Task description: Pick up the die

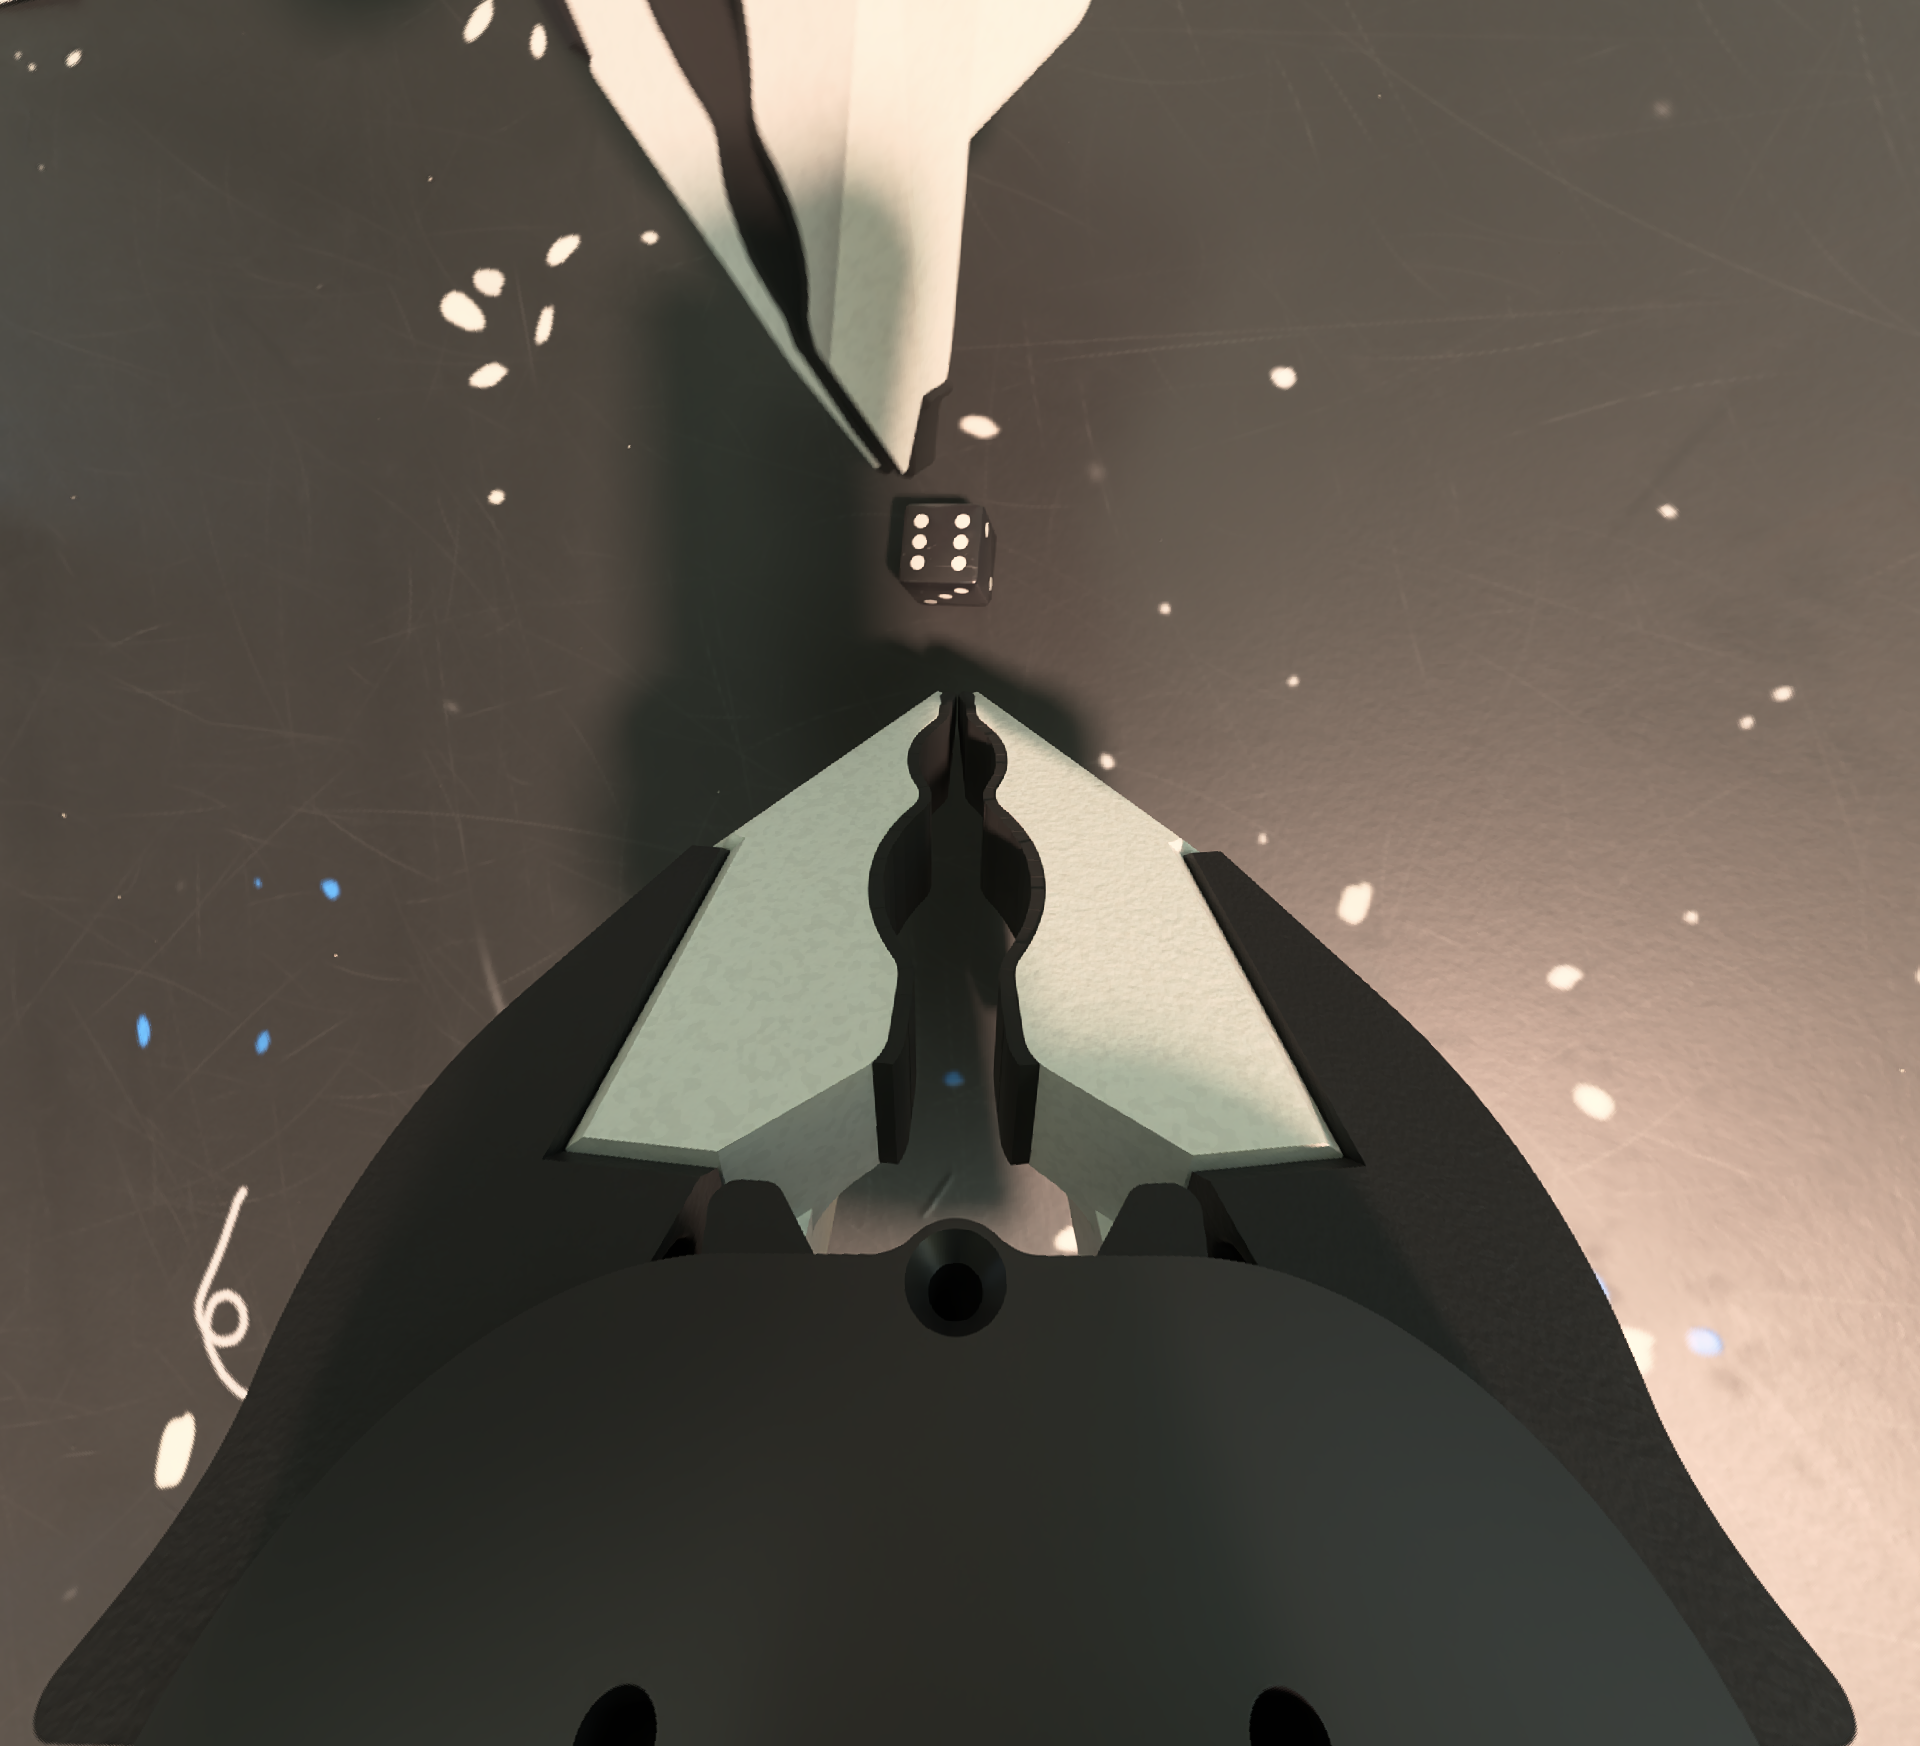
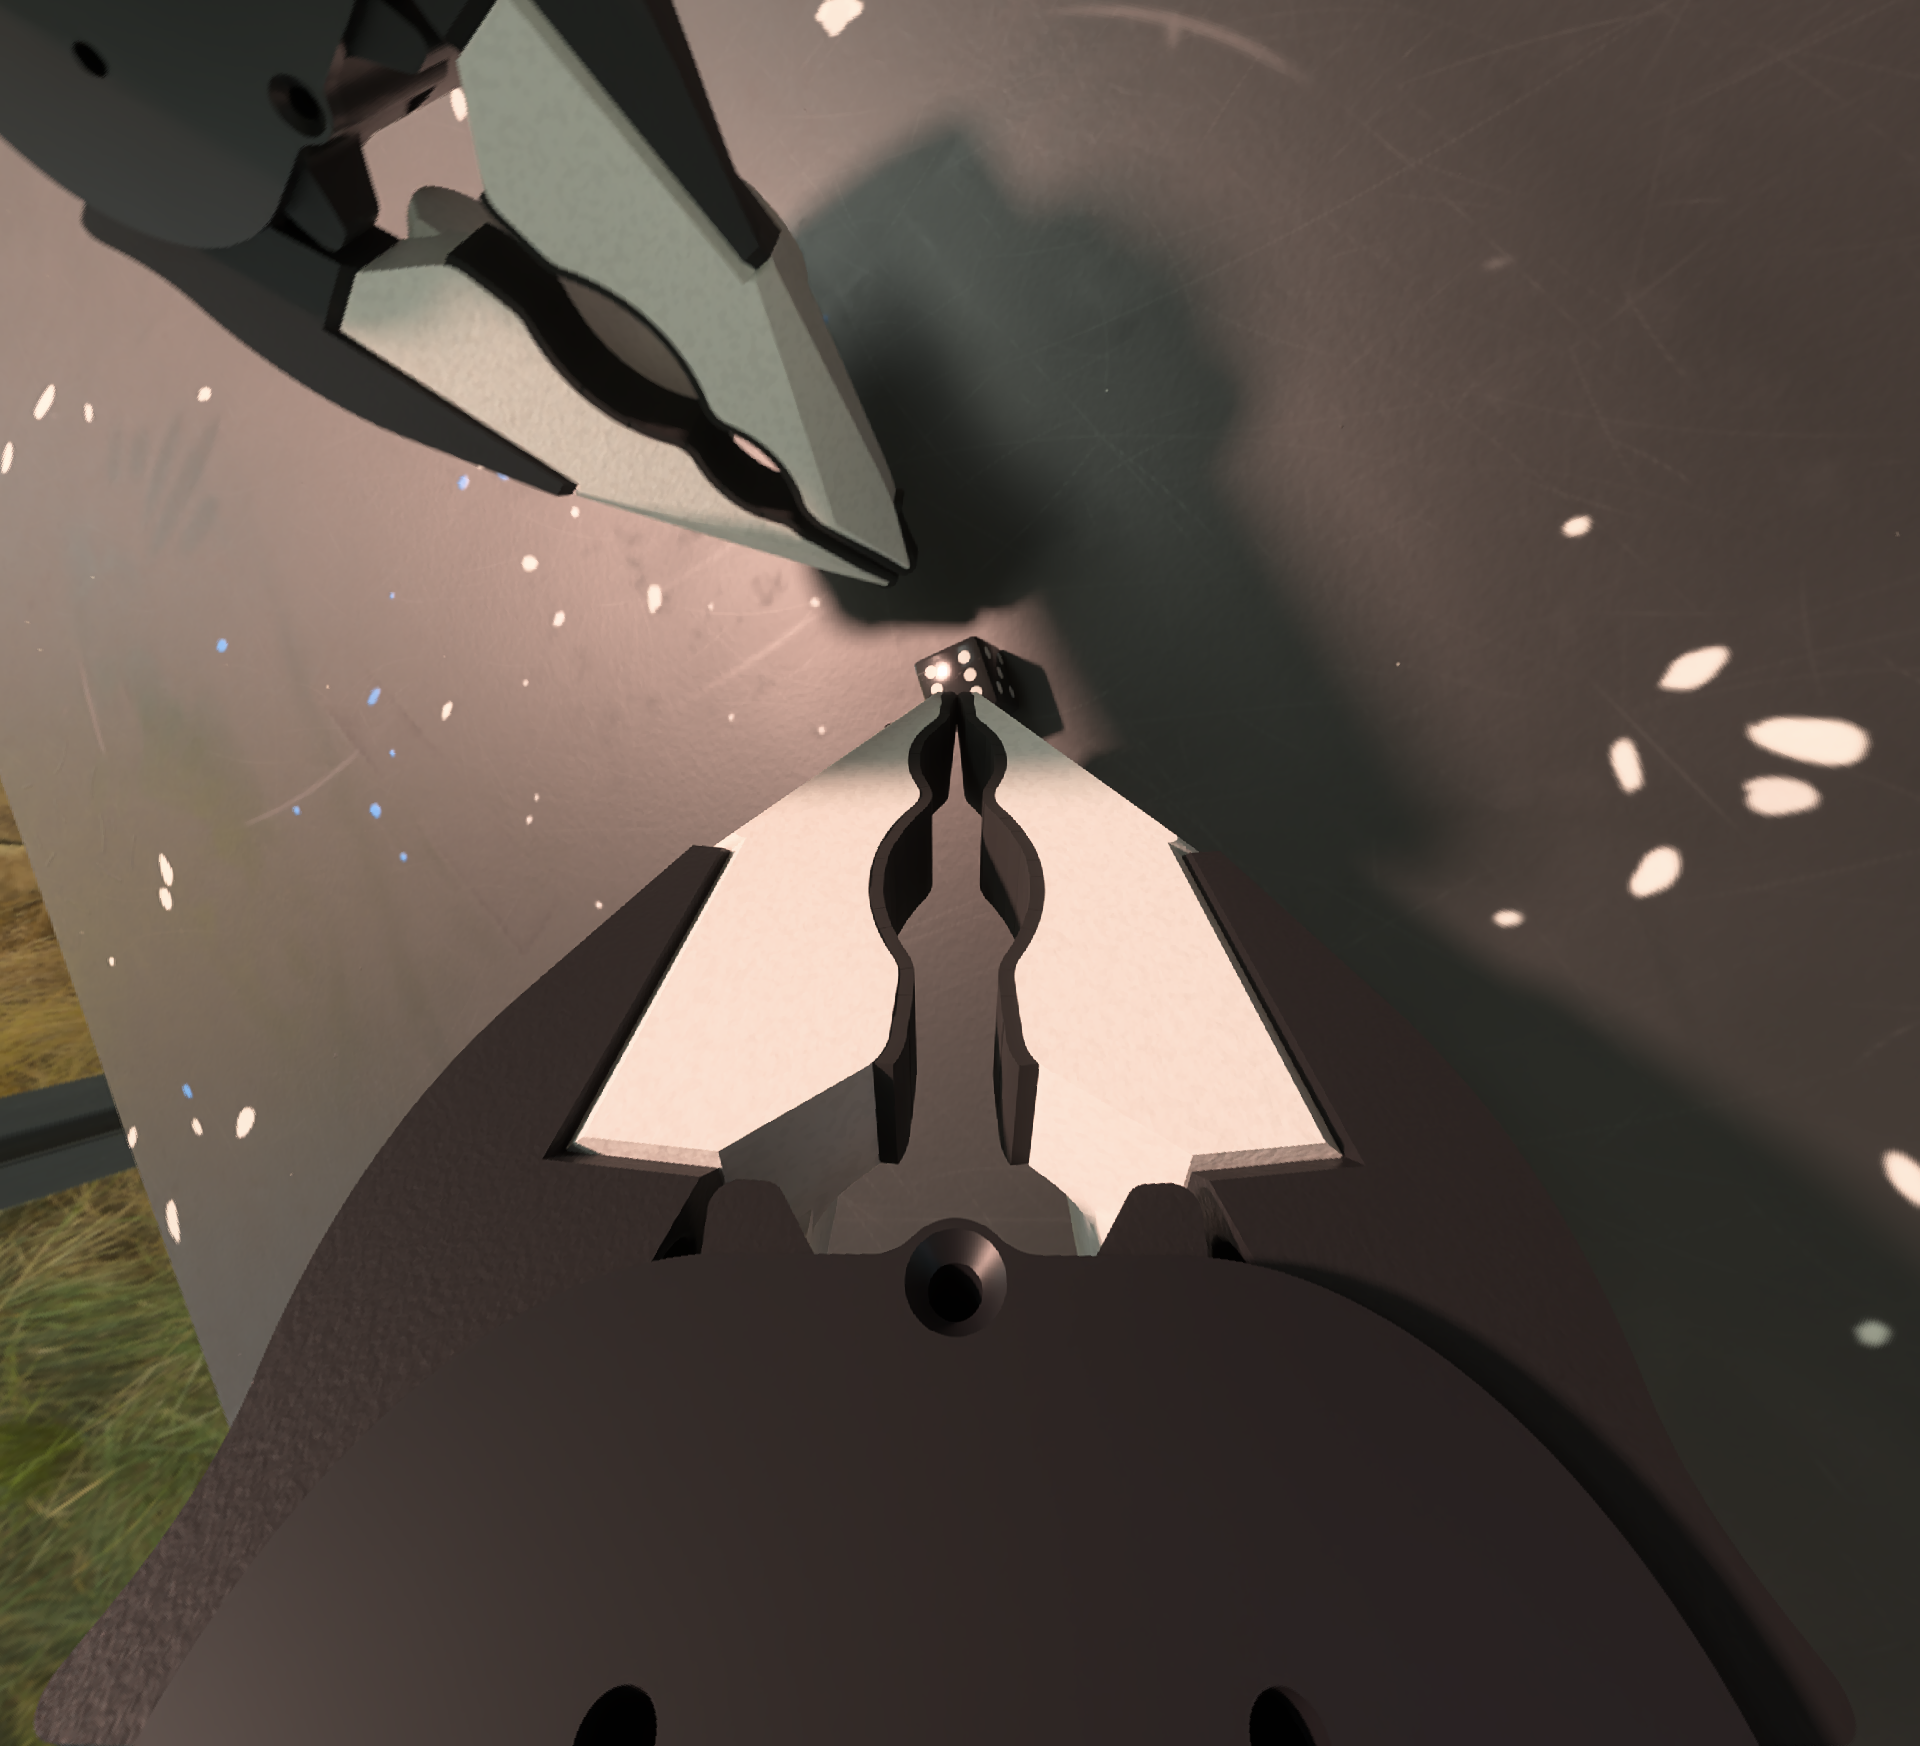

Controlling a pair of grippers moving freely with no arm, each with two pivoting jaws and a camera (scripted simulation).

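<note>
A small black die [image 1: 943, 558] with white pips lies on the dark table [image 1: 1455, 346], its six-pip face up. My left gripper [image 1: 956, 697] is shut and empty, its tips a short way in front of the die. My right gripper [image 1: 899, 462] comes in from the far side, shut, its tips just short of the die. In the right wrist view the die [image 2: 992, 673] sits right beyond my right gripper's [image 2: 956, 699] shut tips, partly hidden by them. The left gripper [image 2: 899, 566] points down at it from the upper left.
The table [image 2: 1455, 138] is scratched grey with white and blue paint specks. Its edge runs down the left of the right wrist view, with grass [image 2: 62, 1384] and a dark bar [image 2: 52, 1135] beyond. Shadows of both grippers fall around the die.
</note>
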